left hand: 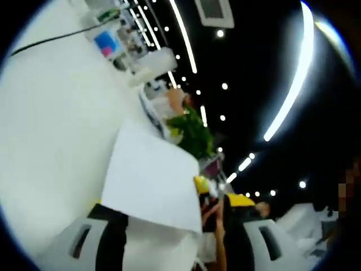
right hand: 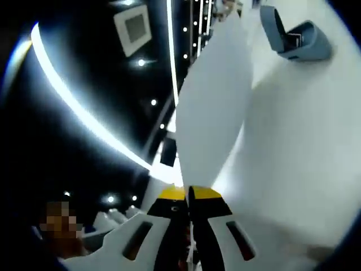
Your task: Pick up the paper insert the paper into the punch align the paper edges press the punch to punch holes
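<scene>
So the paper (right hand: 211,107) is up in the air right now, off the white table (right hand: 304,141), and both views are rolled hard sideways, so the person has the sheet lifted and tipped up on edge.

The right claw (right hand: 189,197) is pinched shut on the paper's near edge, its yellow-tipped jaws nearly touching with the sheet rising straight out from between them. In the left gripper view the same paper (left hand: 152,178) stands between the left claw (left hand: 175,237) jaws, which look fairly wide, so whether they're really clamping it can't be told.

The punch (right hand: 293,36), a grey-blue thing, sits well apart on the table. Holding the sheet at an edge probably keeps it stiff enough to slide into the punch slot; that step isn't done yet.
</scene>
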`<action>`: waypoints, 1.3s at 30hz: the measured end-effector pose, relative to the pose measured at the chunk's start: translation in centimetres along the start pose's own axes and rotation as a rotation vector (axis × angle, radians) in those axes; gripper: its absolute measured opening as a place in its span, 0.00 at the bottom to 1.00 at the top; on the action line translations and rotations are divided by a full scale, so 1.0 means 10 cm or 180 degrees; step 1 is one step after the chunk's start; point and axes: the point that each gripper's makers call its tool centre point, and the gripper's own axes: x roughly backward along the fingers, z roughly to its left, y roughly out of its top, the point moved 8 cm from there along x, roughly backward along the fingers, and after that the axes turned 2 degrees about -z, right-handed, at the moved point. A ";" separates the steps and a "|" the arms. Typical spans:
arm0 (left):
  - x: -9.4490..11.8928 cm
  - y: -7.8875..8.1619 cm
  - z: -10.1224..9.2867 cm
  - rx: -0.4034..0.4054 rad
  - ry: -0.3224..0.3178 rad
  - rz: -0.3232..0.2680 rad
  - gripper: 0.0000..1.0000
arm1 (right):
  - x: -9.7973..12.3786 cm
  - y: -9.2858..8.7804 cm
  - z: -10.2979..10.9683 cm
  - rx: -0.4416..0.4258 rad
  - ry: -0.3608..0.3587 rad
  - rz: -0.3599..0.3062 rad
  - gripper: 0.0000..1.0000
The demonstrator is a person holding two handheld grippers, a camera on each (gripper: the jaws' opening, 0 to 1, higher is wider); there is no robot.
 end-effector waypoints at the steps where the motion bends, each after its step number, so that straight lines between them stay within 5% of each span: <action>1: 0.01 0.01 0.00 0.0044 -0.0011 -0.0011 0.69 | 0.00 -0.01 0.02 -0.0009 0.0029 0.0007 0.04; 7: 0.03 0.08 0.02 0.0176 -0.0117 -0.0071 0.71 | 0.01 -0.01 0.10 -0.0125 0.0340 0.0161 0.04; 18: -0.02 0.22 0.09 0.0409 -0.0193 -0.0030 0.72 | 0.02 0.00 0.09 -0.0126 0.0405 0.0351 0.04; 22: 0.04 0.23 0.13 0.0454 -0.0123 0.0019 0.65 | -0.04 0.02 0.32 -0.0009 0.0608 0.0354 0.04; 27: 0.03 0.24 0.10 0.0497 -0.0134 0.0070 0.71 | -0.24 0.07 0.48 0.0133 0.0764 0.0457 0.04; 35: 0.05 0.35 0.10 0.0766 -0.0283 0.0086 0.78 | -0.23 -0.06 0.37 0.0106 0.0798 0.0642 0.04; 39: 0.03 0.42 0.10 0.0881 -0.0423 0.0067 0.68 | -0.20 -0.09 0.33 0.0126 0.0763 0.0735 0.04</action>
